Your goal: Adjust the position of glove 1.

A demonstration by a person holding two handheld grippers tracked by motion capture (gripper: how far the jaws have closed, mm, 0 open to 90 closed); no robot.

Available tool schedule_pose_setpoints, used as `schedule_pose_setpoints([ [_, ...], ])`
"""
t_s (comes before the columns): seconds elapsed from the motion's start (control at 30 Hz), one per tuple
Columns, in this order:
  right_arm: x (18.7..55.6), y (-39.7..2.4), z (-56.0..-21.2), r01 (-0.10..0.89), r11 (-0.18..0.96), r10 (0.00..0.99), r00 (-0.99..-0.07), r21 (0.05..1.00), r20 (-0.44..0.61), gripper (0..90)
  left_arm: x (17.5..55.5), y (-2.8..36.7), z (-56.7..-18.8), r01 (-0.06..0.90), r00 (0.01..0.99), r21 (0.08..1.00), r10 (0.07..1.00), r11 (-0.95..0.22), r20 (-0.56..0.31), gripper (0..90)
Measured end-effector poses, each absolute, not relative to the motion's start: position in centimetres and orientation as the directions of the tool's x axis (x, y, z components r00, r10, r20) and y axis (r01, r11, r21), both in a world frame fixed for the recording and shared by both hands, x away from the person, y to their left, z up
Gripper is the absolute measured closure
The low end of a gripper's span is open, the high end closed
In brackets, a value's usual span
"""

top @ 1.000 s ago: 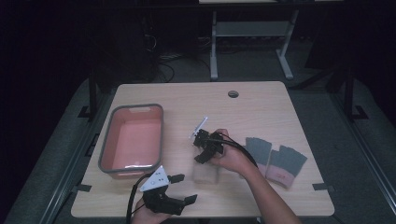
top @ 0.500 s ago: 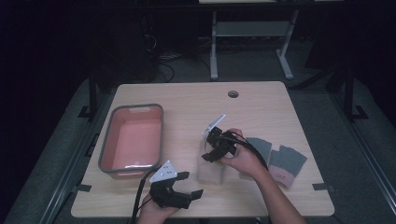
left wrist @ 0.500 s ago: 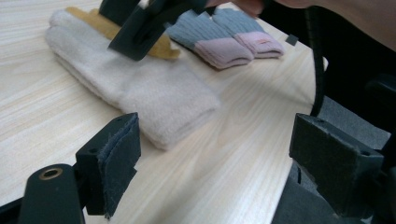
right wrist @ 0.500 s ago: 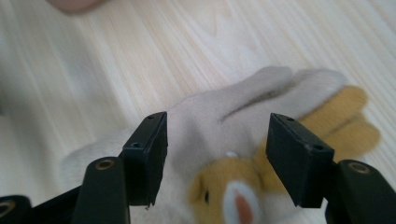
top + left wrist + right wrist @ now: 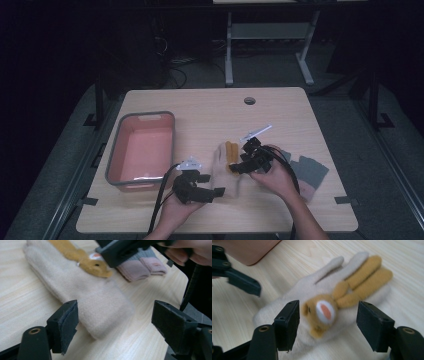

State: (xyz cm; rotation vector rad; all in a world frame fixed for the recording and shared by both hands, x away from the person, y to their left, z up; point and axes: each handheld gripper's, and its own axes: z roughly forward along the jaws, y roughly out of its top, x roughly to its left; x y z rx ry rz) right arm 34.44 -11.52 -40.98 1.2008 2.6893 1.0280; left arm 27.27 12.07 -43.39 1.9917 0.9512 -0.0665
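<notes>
Glove (image 5: 224, 165), cream with an orange animal figure sewn on, lies flat on the table (image 5: 210, 107) between both grippers. Right gripper (image 5: 239, 167): jaws wide and just been opening further, straddling the animal's face in its own view, pads clear of the fabric on either side, nothing pinched. Glove (image 5: 322, 307) fingers point up and away from that camera, the orange ones lying beside the cream ones. Left gripper (image 5: 212, 192): jaws wide too, though they have just been closing a touch; in its view the glove's (image 5: 82, 292) cuff end sits between the two pads, neither pad pressing on it. The right gripper (image 5: 125, 251) looms at the top of that picture, over the animal's head. Just beyond the glove lies a grey and pink pair of socks (image 5: 307, 172), under the right hand (image 5: 275, 177). Out to the left, well apart from the glove, stands the pink bin (image 5: 117, 150) with its grey rim.
</notes>
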Motion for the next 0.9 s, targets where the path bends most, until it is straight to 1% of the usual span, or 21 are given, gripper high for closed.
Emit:
schedule_pose_setpoints([
  [0.23,33.4,-12.9,-41.9,0.724,0.388,0.713,-0.628,0.570,0.312,35.4,28.6,11.5,-44.5,0.697,0.654,0.661,0.627,-0.280,-0.424,23.9],
  [0.37,32.9,-13.5,-42.9,0.754,0.338,0.726,-0.590,0.563,0.354,35.3,29.1,11.5,-44.9,0.735,0.617,0.631,0.632,-0.249,-0.469,24.4],
  [0.43,32.7,-13.7,-43.4,0.771,0.311,0.720,-0.573,0.556,0.391,35.3,29.3,11.6,-45.1,0.753,0.599,0.614,0.631,-0.235,-0.493,27.2],
  [0.47,32.6,-13.8,-43.7,0.777,0.287,0.713,-0.564,0.561,0.416,35.6,29.4,11.6,-45.1,0.757,0.592,0.611,0.636,-0.229,-0.495,28.6],
  [0.6,32.5,-13.7,-44.8,0.801,0.244,0.709,-0.532,0.546,0.463,35.8,29.7,11.6,-45.5,0.775,0.575,0.585,0.648,-0.237,-0.499,31.4],
  [0.67,32.6,-13.7,-45.3,0.814,0.219,0.710,-0.511,0.537,0.485,38.1,29.7,11.5,-45.8,0.779,0.572,0.576,0.660,-0.249,-0.488,32.8],
  [0.73,32.7,-13.7,-45.7,0.822,0.221,0.715,-0.502,0.524,0.486,38.1,29.6,11.3,-46.0,0.783,0.567,0.570,0.659,-0.247,-0.494,34.4],
  [0.8,32.7,-13.7,-45.8,0.830,0.199,0.709,-0.489,0.520,0.508,38.8,29.7,11.3,-46.2,0.786,0.567,0.568,0.654,-0.246,-0.501,37.0],
  [0.9,32.7,-13.5,-46.2,0.838,0.199,0.719,-0.478,0.509,0.505,38.7,29.9,11.2,-46.5,0.797,0.559,0.551,0.644,-0.246,-0.522,39.1],
])
